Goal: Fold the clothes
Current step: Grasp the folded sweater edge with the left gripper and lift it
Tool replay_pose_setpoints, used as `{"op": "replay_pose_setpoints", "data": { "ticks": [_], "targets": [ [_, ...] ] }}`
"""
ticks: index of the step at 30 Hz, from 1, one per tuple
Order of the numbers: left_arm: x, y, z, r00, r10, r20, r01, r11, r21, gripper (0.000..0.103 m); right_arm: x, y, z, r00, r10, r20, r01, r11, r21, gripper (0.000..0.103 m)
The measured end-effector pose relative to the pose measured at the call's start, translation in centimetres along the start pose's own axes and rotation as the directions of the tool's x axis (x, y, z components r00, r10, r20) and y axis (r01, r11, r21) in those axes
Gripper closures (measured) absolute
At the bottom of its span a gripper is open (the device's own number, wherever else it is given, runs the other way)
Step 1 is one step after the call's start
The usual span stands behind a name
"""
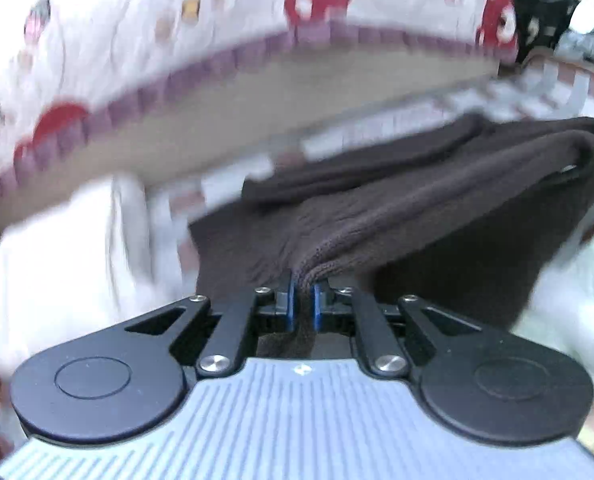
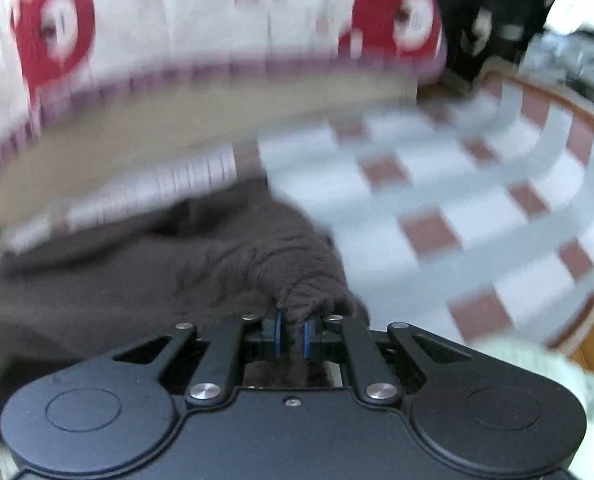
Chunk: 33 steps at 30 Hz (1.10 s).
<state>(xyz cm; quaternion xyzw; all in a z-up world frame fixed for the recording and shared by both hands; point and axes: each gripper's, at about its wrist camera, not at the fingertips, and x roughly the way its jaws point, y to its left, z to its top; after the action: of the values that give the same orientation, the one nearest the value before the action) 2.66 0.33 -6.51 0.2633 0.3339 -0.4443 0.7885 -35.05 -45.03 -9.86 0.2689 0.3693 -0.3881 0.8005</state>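
Dark brown knit garment [image 1: 377, 216] pinched at one edge by the left gripper [image 1: 304, 300], another bunched edge [image 2: 305, 292] clamped between the right gripper [image 2: 291, 336] pads, cloth lifted over a red-and-white checked surface [image 2: 457, 200], red-patterned white fabric [image 1: 177, 40] blurred behind.

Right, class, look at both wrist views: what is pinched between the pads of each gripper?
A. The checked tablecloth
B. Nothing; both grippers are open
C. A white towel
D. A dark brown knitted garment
D: the left gripper and the right gripper are each shut on an edge of the dark brown knitted garment, bunched between the blue pads.
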Motion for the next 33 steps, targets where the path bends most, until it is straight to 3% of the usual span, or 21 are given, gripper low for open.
{"op": "replay_pose_setpoints", "data": {
  "ticks": [2, 3, 4, 5, 7, 9, 11, 14, 17, 20, 24, 27, 29, 33],
  "targets": [
    [2.0, -0.8, -1.4, 0.993, -0.013, -0.118, 0.014, 1.000, 0.005, 0.092, 2.7, -0.9, -1.6, 0.991, 0.007, -0.132, -0.008, 1.000, -0.006, 0.089],
    [3.1, -1.2, -1.7, 0.985, -0.027, -0.172, 0.029, 1.000, 0.007, 0.089, 3.8, -1.2, -2.5, 0.982, -0.003, -0.187, 0.004, 1.000, 0.003, 0.082],
    [3.6, -1.4, -2.0, 0.980, -0.035, -0.197, 0.036, 0.999, -0.001, 0.088, 4.4, -1.2, -3.1, 0.975, -0.008, -0.221, 0.010, 1.000, 0.008, 0.079],
    [3.8, -1.4, -1.8, 0.980, -0.045, -0.196, 0.042, 0.999, -0.021, 0.088, 4.5, -1.1, -3.5, 0.975, -0.029, -0.222, 0.031, 1.000, 0.003, 0.078],
    [3.1, -1.1, -1.0, 0.984, -0.076, -0.159, 0.065, 0.995, -0.075, 0.077, 4.2, -1.1, -3.7, 0.976, -0.054, -0.212, 0.054, 0.999, -0.005, 0.071],
    [2.9, -0.2, 0.1, 0.990, -0.103, -0.100, 0.089, 0.987, -0.134, 0.054, 3.1, -1.4, -3.2, 0.982, -0.048, -0.182, 0.050, 0.999, 0.007, 0.068],
    [2.7, 0.8, 1.3, 0.991, -0.126, -0.039, 0.116, 0.975, -0.190, 0.053, 1.3, -1.5, -2.3, 0.992, -0.022, -0.123, 0.027, 0.999, 0.042, 0.067],
    [3.5, 1.5, 3.3, 0.991, -0.132, 0.028, 0.135, 0.954, -0.267, 0.046, -1.1, -1.1, -0.5, 0.999, 0.033, 0.015, -0.034, 0.998, 0.051, 0.048],
    [7.3, 1.6, 5.6, 0.990, -0.139, 0.024, 0.139, 0.926, -0.350, 0.043, -0.6, 0.2, 1.1, 0.993, 0.087, 0.085, -0.089, 0.996, 0.012, 0.045],
    [12.4, 1.8, 8.3, 0.988, -0.151, -0.040, 0.120, 0.898, -0.424, 0.043, 2.4, 2.0, 3.0, 0.991, 0.098, 0.090, -0.093, 0.994, -0.060, 0.045],
    [19.1, 2.3, 11.3, 0.987, -0.102, -0.121, 0.031, 0.874, -0.485, 0.043, 6.6, 2.4, 6.9, 0.992, 0.090, 0.093, -0.081, 0.992, -0.096, 0.045],
    [22.9, 2.6, 12.1, 0.981, -0.065, -0.181, -0.040, 0.851, -0.523, 0.043, 9.6, 1.5, 9.5, 0.995, 0.084, 0.057, -0.078, 0.991, -0.105, 0.045],
    [24.9, 3.0, 11.9, 0.974, -0.097, -0.205, -0.039, 0.819, -0.572, 0.043, 11.5, 0.9, 10.6, 0.996, 0.088, 0.019, -0.086, 0.990, -0.110, 0.045],
    [27.4, 3.1, 11.8, 0.973, -0.144, -0.182, 0.000, 0.785, -0.620, 0.039, 14.9, 0.0, 11.7, 0.989, 0.130, -0.076, -0.138, 0.984, -0.112, 0.045]
  ]
}}
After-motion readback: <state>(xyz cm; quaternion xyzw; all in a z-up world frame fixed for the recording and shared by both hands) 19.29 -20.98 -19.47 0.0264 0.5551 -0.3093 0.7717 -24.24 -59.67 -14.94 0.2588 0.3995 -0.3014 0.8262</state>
